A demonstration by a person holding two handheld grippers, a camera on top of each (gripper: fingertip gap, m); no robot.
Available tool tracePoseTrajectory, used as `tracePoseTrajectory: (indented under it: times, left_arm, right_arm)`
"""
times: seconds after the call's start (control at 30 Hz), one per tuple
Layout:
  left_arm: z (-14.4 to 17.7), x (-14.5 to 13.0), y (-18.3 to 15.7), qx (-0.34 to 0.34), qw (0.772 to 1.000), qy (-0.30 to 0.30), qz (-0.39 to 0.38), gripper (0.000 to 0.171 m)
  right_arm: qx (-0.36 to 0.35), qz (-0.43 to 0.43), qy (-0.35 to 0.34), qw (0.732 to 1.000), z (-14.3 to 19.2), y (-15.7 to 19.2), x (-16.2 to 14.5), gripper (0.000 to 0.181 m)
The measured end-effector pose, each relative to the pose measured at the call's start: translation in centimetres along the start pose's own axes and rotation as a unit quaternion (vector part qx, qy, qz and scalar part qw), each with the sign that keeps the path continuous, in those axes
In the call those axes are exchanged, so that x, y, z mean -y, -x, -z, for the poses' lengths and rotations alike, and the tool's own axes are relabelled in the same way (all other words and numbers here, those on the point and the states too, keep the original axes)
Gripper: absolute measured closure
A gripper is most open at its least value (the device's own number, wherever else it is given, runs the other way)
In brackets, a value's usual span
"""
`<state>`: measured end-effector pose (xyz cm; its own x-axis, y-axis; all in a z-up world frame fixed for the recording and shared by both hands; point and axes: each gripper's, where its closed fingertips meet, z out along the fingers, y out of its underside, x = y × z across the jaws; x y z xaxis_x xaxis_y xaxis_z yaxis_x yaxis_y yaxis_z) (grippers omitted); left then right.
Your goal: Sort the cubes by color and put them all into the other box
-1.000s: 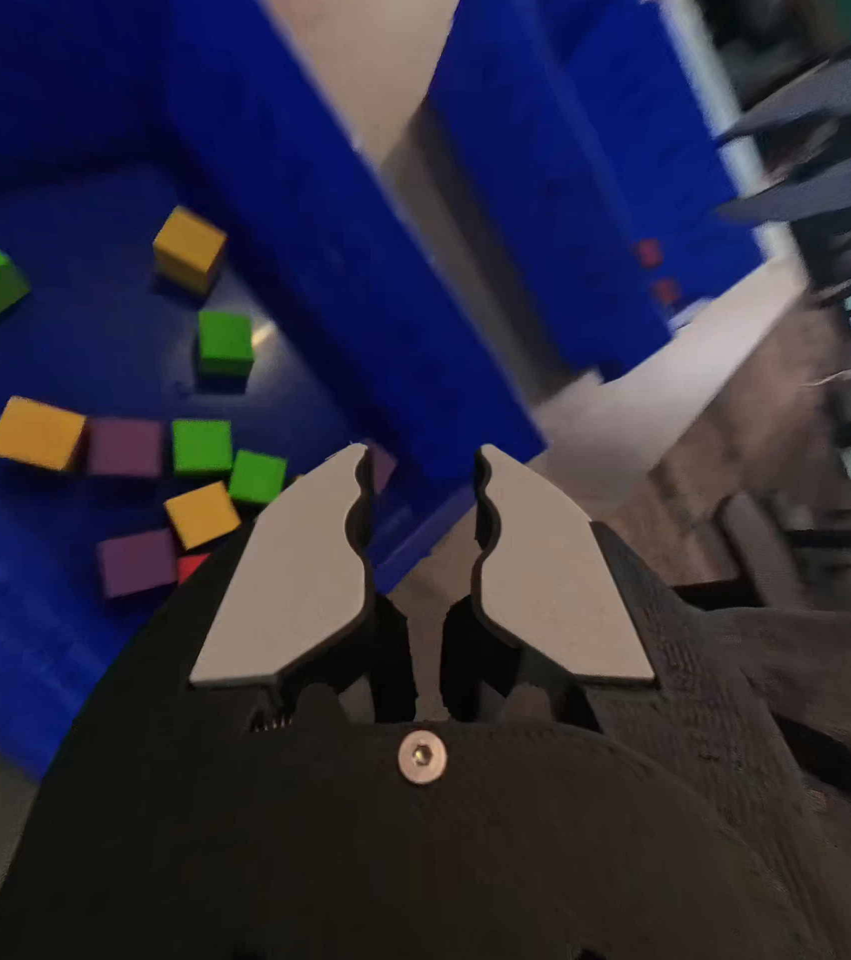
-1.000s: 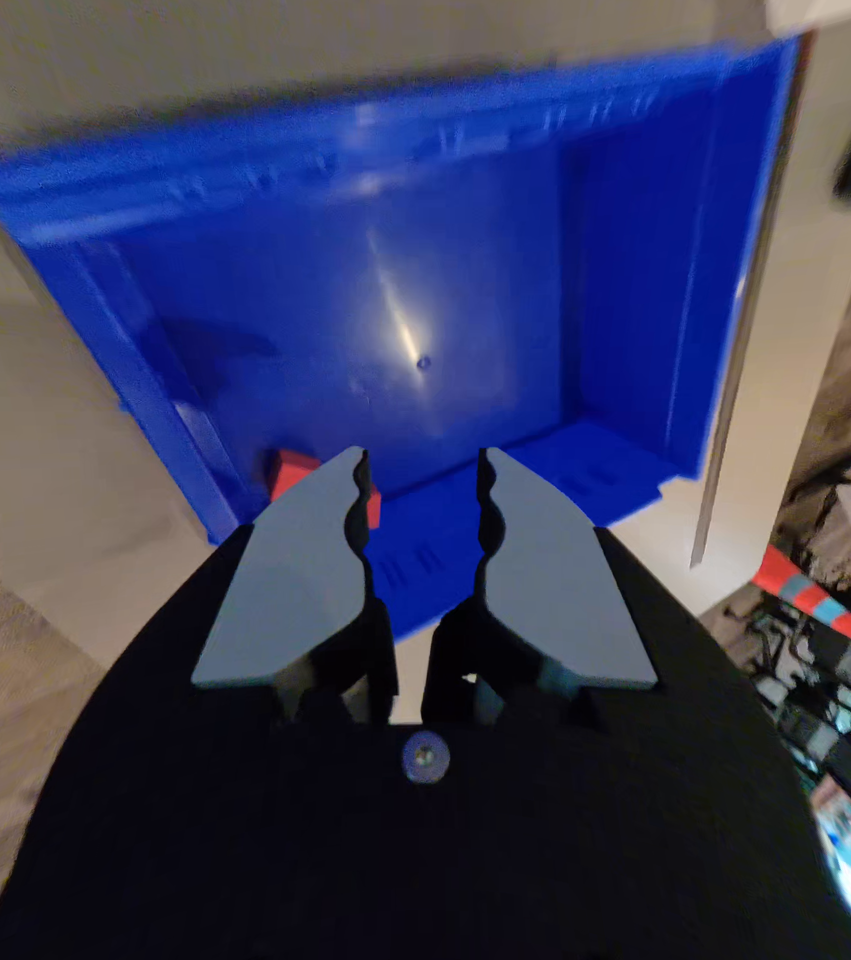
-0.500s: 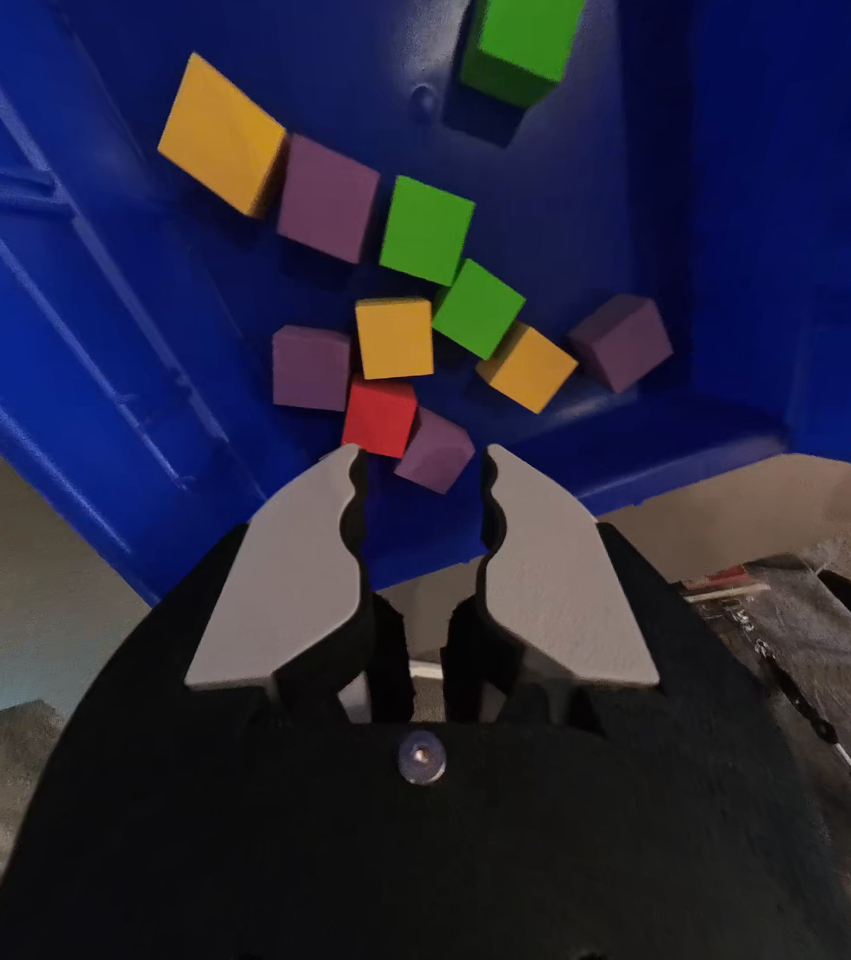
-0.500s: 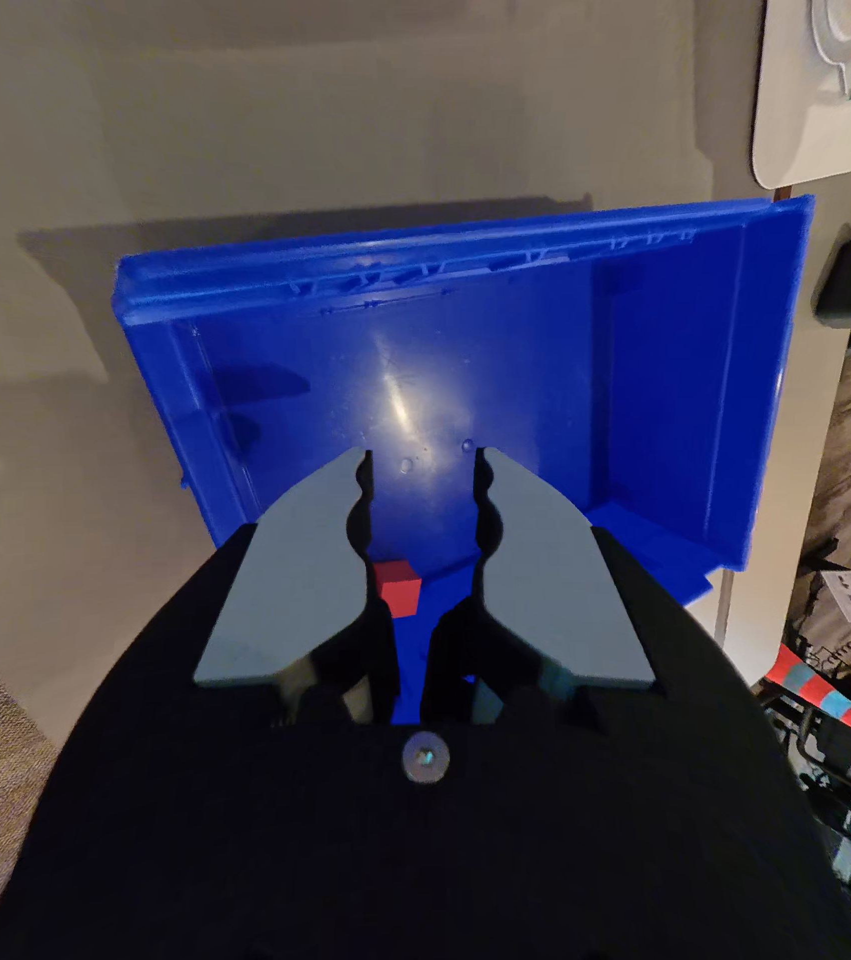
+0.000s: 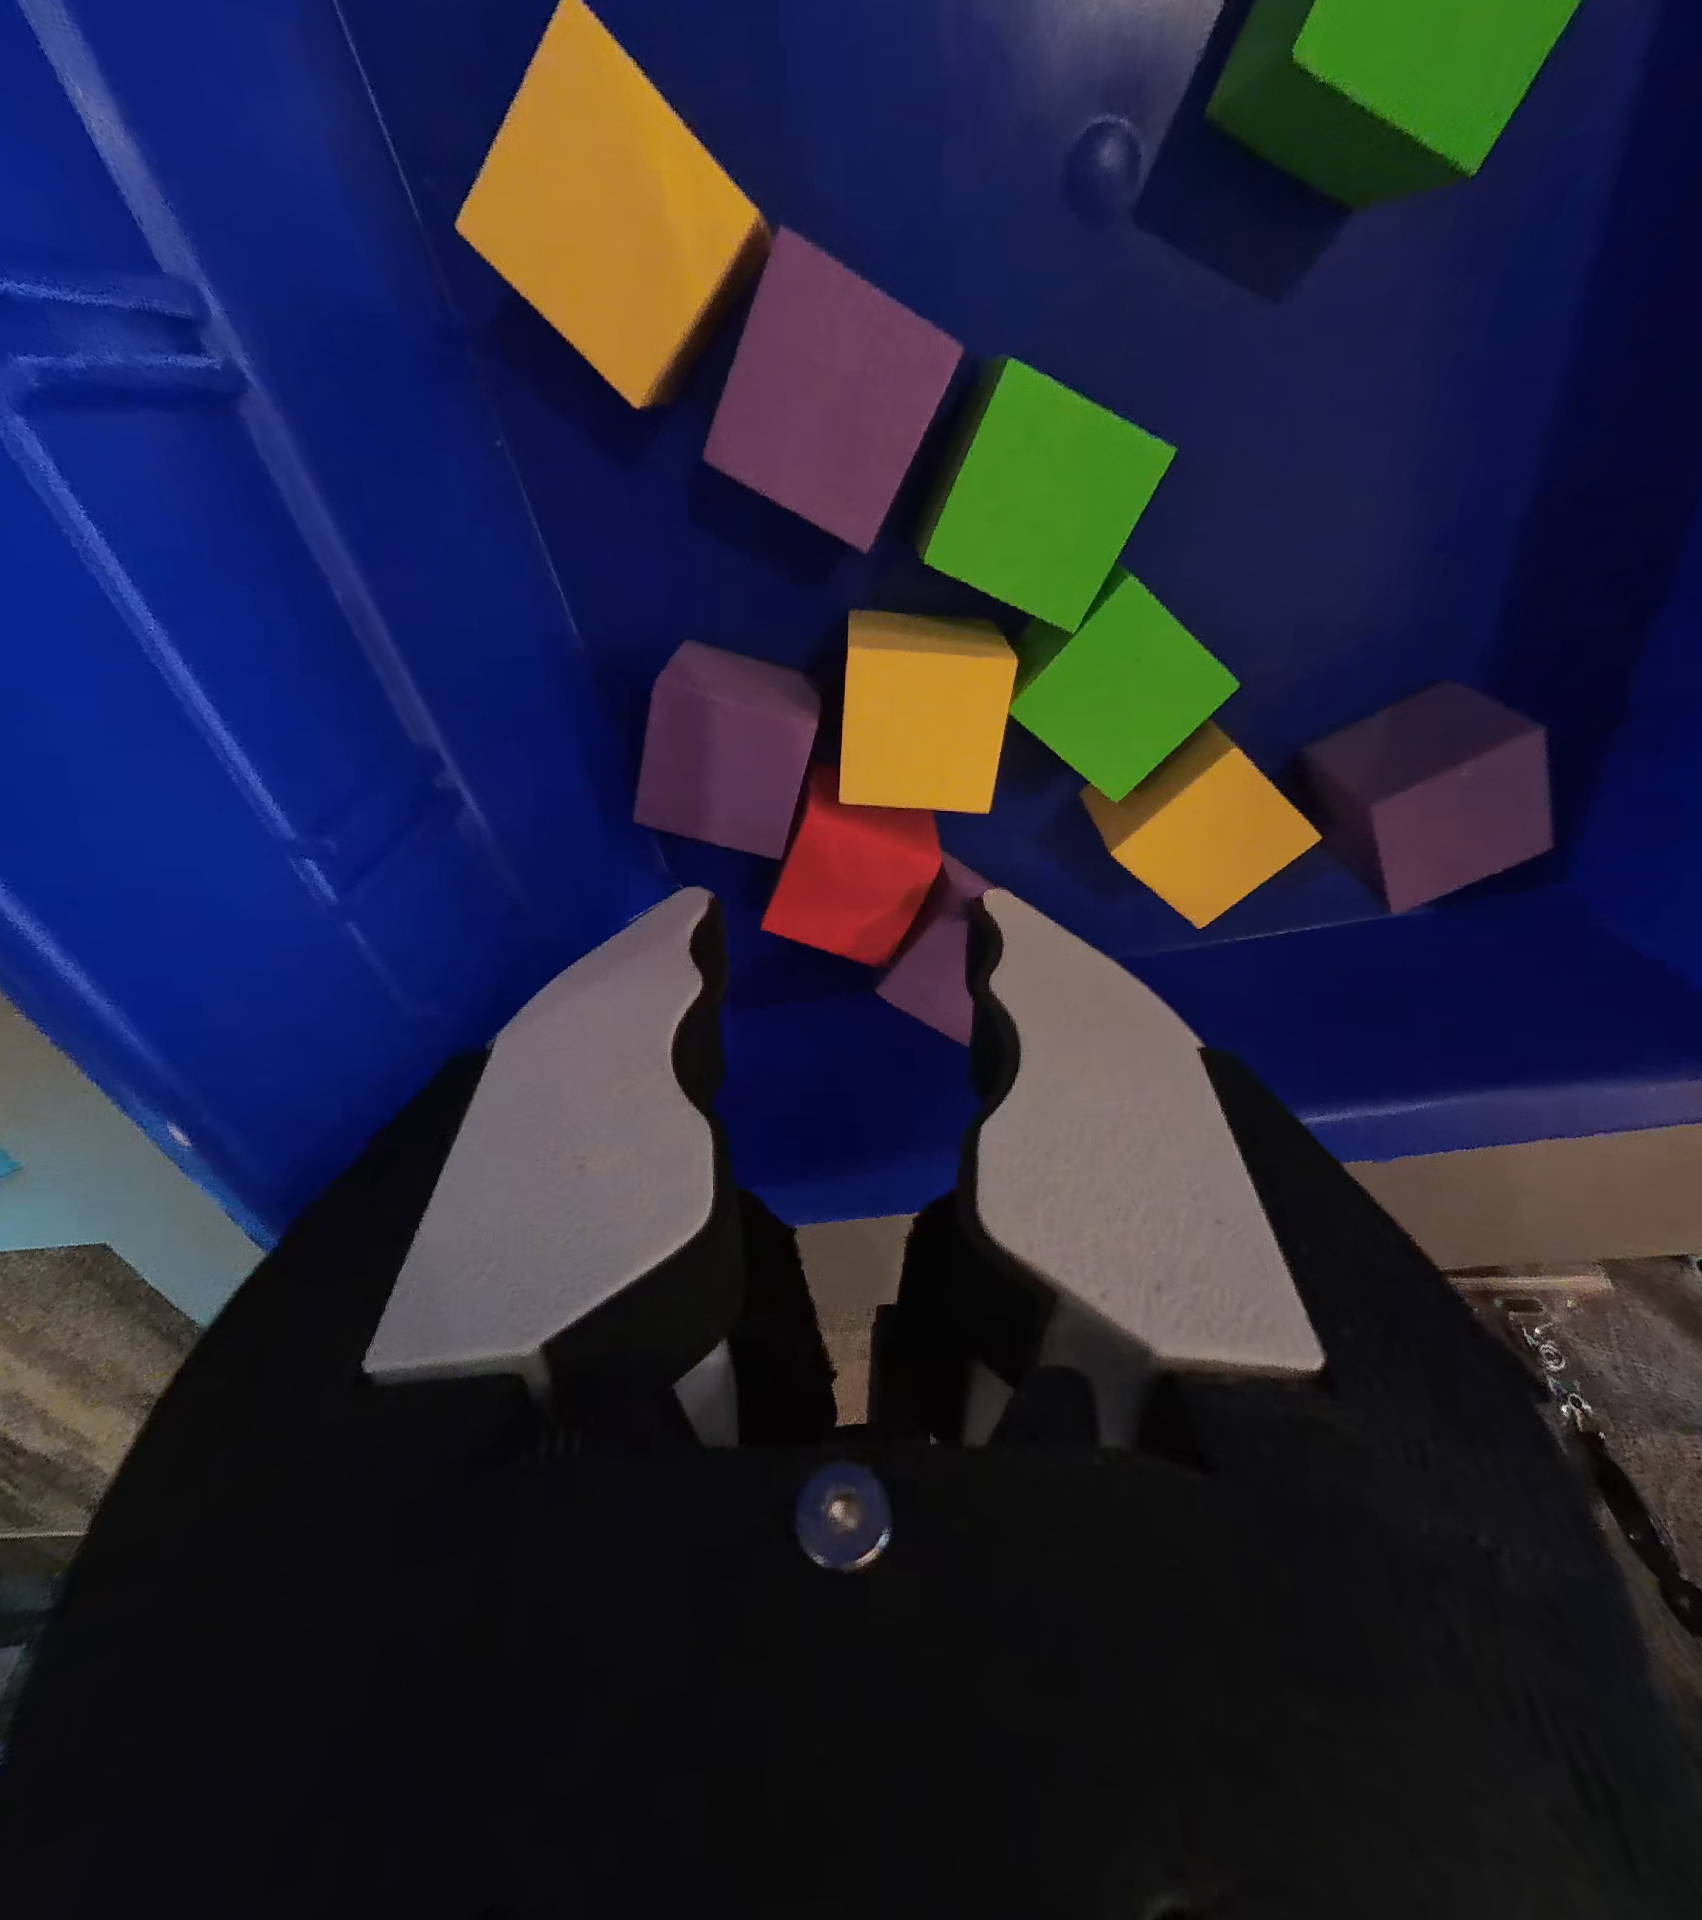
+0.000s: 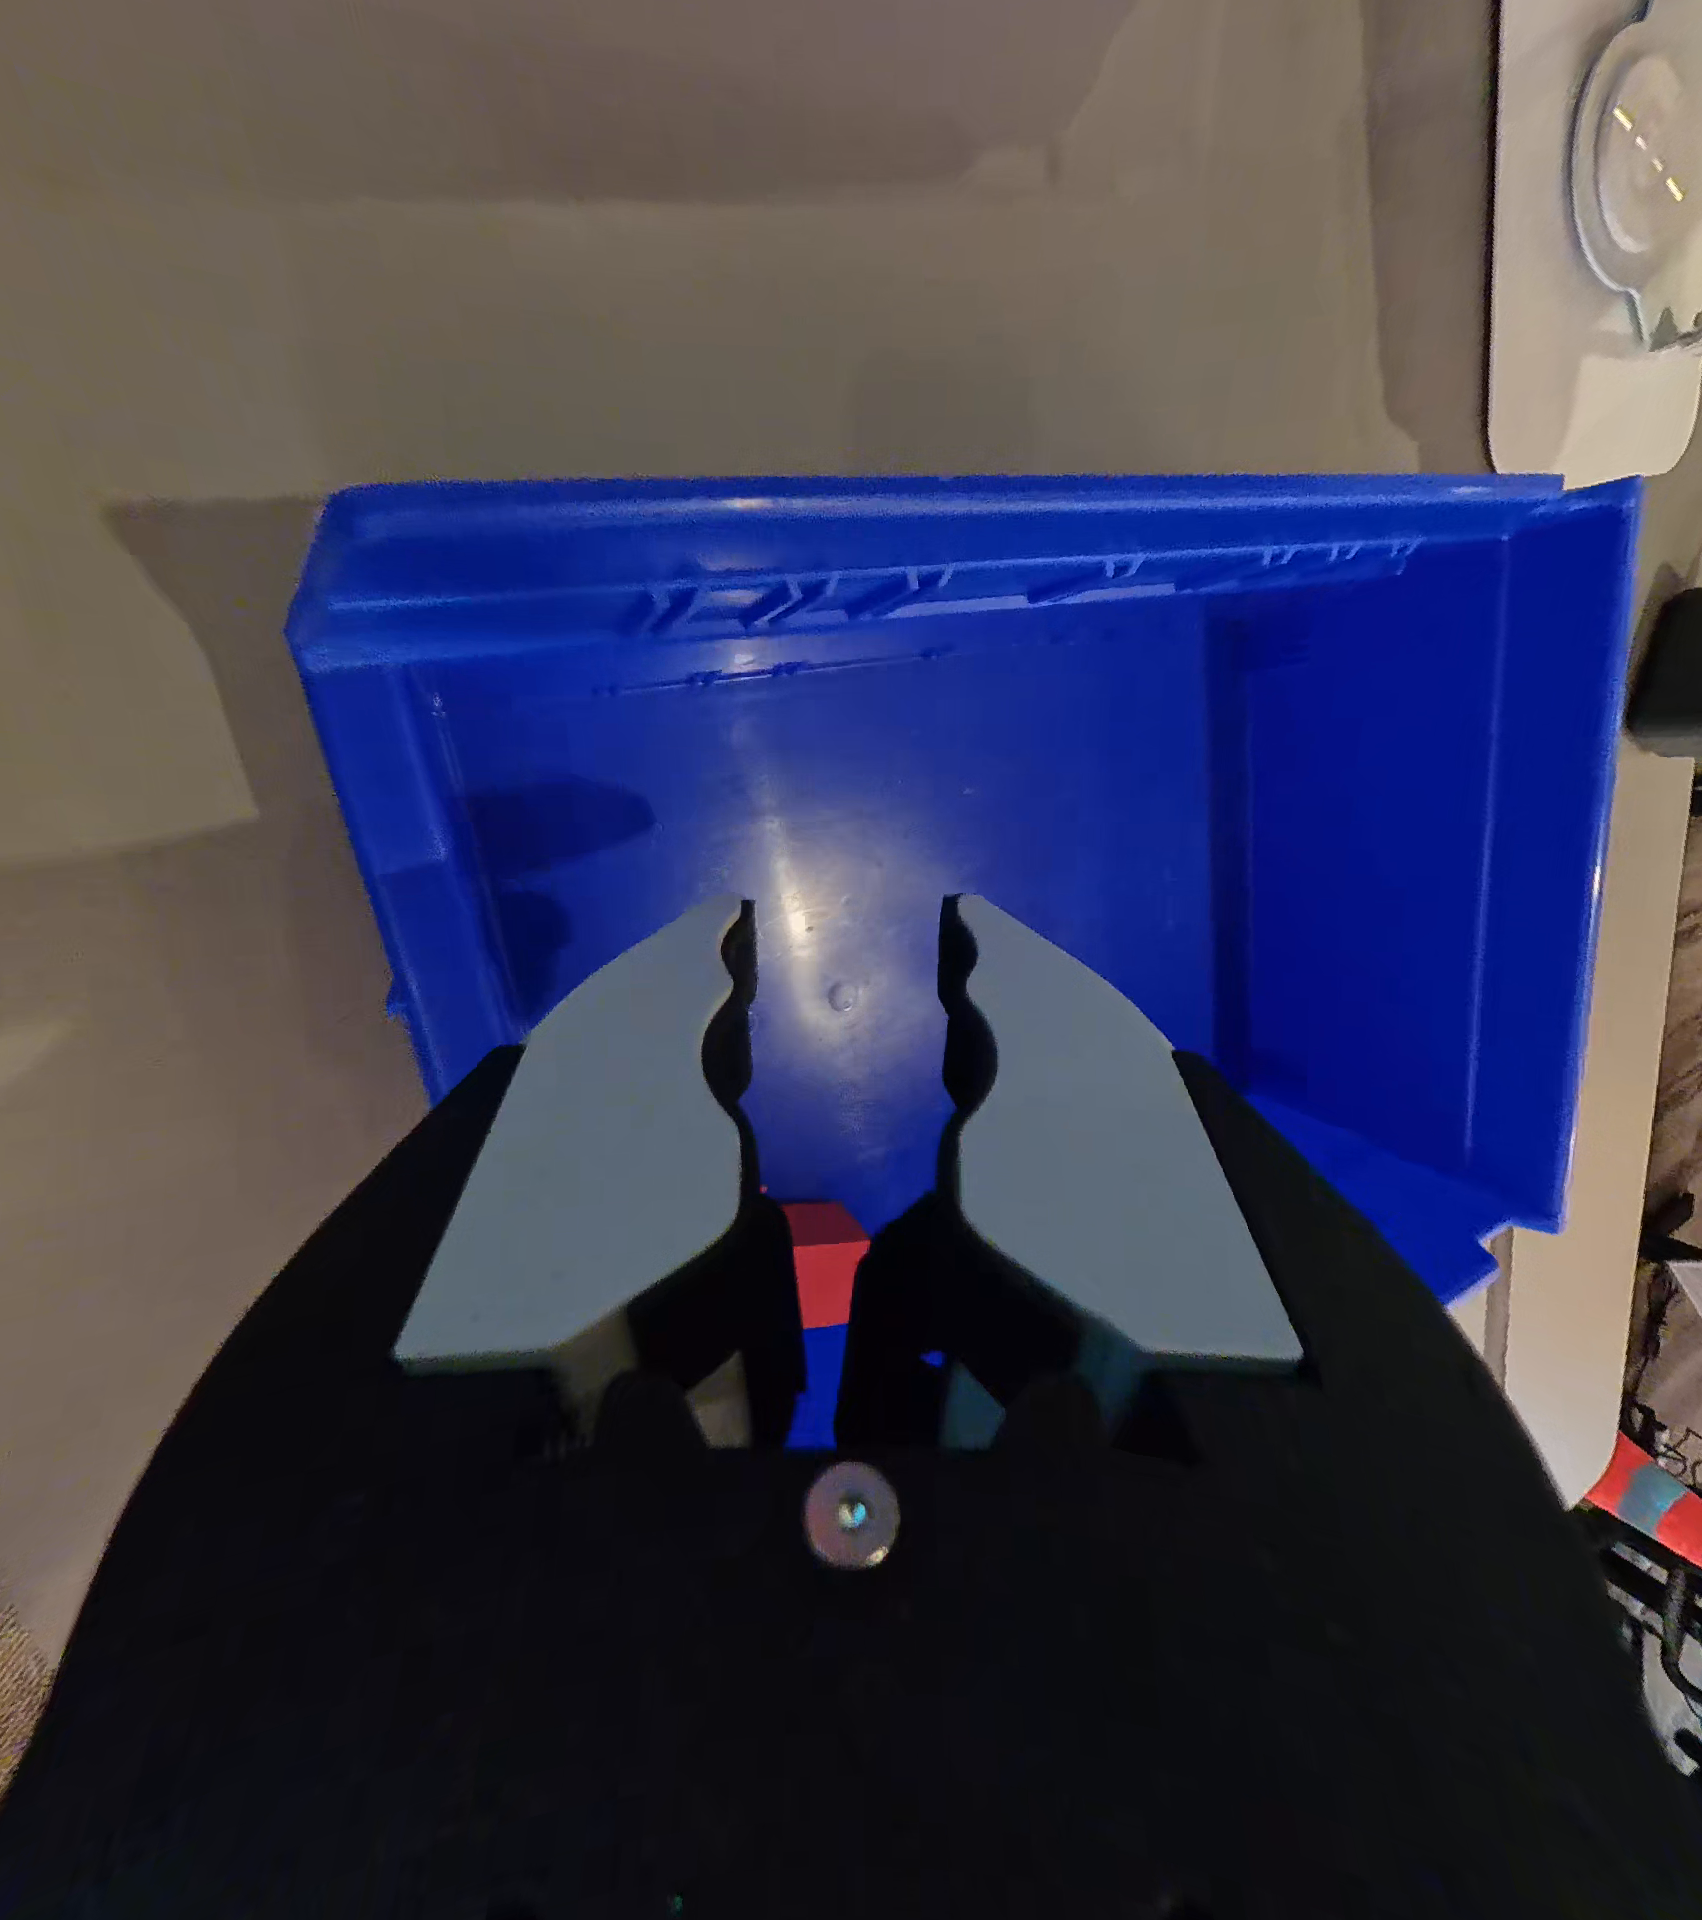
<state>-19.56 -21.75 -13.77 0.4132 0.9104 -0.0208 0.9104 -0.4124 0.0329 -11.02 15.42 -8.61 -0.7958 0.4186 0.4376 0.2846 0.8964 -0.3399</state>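
My left gripper (image 5: 842,920) is open and empty, low over a blue bin (image 5: 203,644) of coloured cubes. A red cube (image 5: 847,883) lies just past its fingertips, with a purple cube (image 5: 930,977) beside the right finger. Yellow (image 5: 925,712), green (image 5: 1122,696) and purple (image 5: 722,743) cubes crowd behind the red one. My right gripper (image 6: 847,914) is open and empty above a second blue bin (image 6: 1346,883). One red cube (image 6: 826,1262) lies in that bin, seen low between the fingers.
More cubes lie farther back in the left bin: yellow (image 5: 608,197), purple (image 5: 831,384), green (image 5: 1044,488) and green (image 5: 1387,83). The bins stand on a beige table (image 6: 203,312). A white tray (image 6: 1605,239) lies at its far right edge.
My left gripper swung over the bin of cubes and dropped close to the red cube. My right gripper drew back and rose from its bin, so the red cube there slid low between its fingers.
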Motion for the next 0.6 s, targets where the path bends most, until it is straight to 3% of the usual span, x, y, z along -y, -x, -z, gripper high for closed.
tracePoseTrajectory:
  times: [0.2, 0.33, 0.6]
  left_arm:
    - [-0.06, 0.15, -0.57, -0.009, 1.000, -0.004, 0.003, 0.133]
    - [0.09, -0.02, -0.55, -0.018, 1.000, -0.009, 0.009, 0.124]
    - [0.19, 0.44, -0.67, -0.026, 0.999, -0.025, 0.019, 0.124]
  right_arm:
    - [-0.009, 0.004, -0.015, 1.000, 0.56, 0.12, 0.14, 0.149]
    - [-0.012, 0.008, -0.019, 1.000, 0.86, 0.23, -0.01, 0.151]
    - [-0.013, 0.013, -0.018, 1.000, 0.92, 0.53, -0.20, 0.153]
